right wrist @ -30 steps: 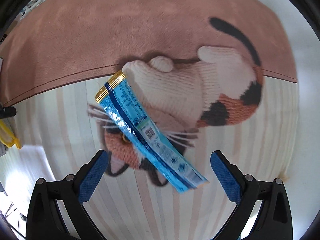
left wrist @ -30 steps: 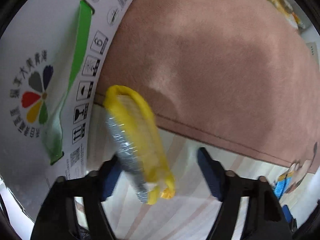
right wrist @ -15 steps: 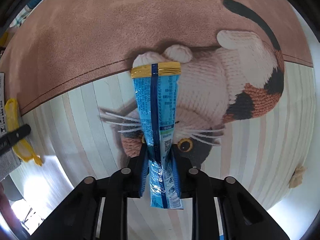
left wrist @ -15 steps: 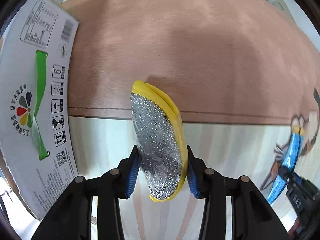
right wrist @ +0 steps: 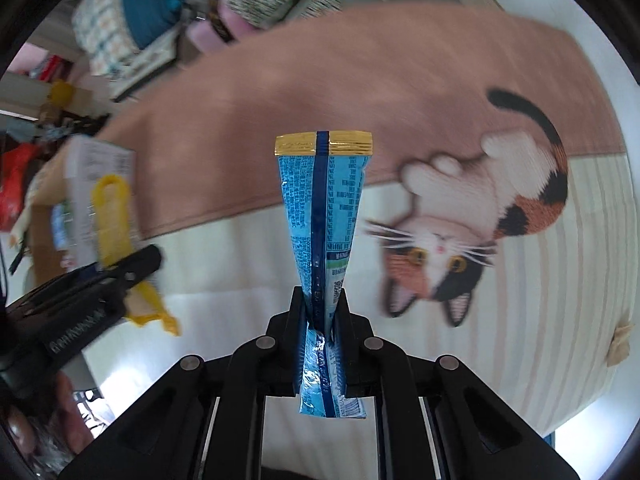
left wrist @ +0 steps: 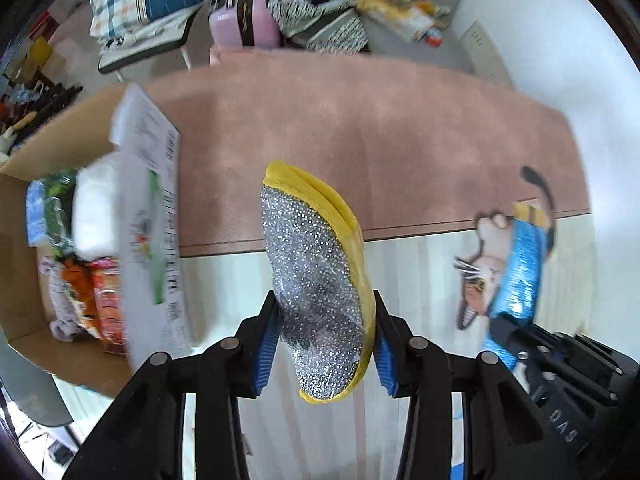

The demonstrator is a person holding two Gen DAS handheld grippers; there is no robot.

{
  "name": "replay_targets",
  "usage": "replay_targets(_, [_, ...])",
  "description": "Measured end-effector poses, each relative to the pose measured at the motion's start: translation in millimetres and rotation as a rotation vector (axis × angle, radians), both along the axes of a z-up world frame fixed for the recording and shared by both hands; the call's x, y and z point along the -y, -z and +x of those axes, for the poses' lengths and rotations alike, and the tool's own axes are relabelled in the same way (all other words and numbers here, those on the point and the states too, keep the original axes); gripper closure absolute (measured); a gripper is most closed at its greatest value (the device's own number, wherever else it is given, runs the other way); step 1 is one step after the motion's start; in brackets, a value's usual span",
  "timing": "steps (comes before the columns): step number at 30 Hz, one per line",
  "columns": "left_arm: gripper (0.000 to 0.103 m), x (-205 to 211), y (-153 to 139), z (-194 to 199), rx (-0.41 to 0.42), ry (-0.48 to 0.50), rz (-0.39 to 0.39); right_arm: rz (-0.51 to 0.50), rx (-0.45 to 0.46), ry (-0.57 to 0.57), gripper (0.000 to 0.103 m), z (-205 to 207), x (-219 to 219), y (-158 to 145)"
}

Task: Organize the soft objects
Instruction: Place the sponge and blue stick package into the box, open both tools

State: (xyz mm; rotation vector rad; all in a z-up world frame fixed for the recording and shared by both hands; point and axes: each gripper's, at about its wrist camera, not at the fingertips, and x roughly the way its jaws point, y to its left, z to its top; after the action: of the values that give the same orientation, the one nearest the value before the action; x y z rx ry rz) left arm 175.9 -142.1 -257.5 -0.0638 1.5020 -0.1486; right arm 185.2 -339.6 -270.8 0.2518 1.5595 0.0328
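Observation:
My left gripper (left wrist: 324, 328) is shut on a yellow sponge with a silver glitter face (left wrist: 316, 280) and holds it up above the rug. My right gripper (right wrist: 322, 312) is shut on a blue snack packet with a gold top seal (right wrist: 324, 216), held upright above the rug. The packet also shows in the left wrist view (left wrist: 520, 264), and the sponge shows in the right wrist view (right wrist: 114, 216). An open cardboard box (left wrist: 24, 320) with soft items inside (left wrist: 84, 280) stands to the left.
A pink and striped rug with a cat picture (right wrist: 460, 248) lies below. The box's white flap (left wrist: 152, 216) stands up beside the sponge. Bedding, bags and clutter (left wrist: 280, 8) lie beyond the rug's far edge.
Both grippers closed on their items and lifted them off the rug. The views tilted up, so the box's inside and the room behind came into sight.

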Motion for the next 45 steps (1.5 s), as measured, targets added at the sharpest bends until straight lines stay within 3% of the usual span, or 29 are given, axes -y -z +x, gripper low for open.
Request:
replay_targets(7, [0.065, -99, -79, -1, 0.121, -0.045, 0.005, 0.084, 0.119, -0.09, 0.09, -9, -107, -68])
replay_targets(13, [0.065, -213, -88, -6, 0.13, -0.146, 0.05, 0.115, 0.16, -0.151, 0.09, -17, -216, -95])
replay_targets(18, [0.064, -286, -69, -5, 0.08, -0.189, 0.096, 0.085, 0.158, -0.146, 0.09, -4, -289, -83])
replay_targets(23, [0.064, -332, -24, 8, -0.028, -0.195, 0.107, 0.017, 0.126, -0.116, 0.09, 10, -333, -49])
replay_targets(29, [0.064, -358, 33, 23, -0.155, -0.182, 0.102, -0.123, 0.117, -0.137, 0.09, 28, -348, -11])
replay_targets(38, [0.061, -371, 90, 37, -0.284, -0.174, 0.125, -0.193, 0.066, -0.125, 0.089, 40, -350, 28])
replay_targets(40, [0.061, -371, 91, 36, -0.286, -0.183, 0.146, -0.206, 0.048, -0.147, 0.086, 41, -353, 34])
replay_targets(43, [0.051, -372, 86, 35, -0.277, -0.206, 0.101, -0.228, 0.051, -0.172, 0.064, 38, -357, 34])
replay_targets(45, [0.051, -373, 80, 34, -0.268, -0.222, 0.083, -0.207, 0.042, -0.178, 0.05, 35, -358, 32])
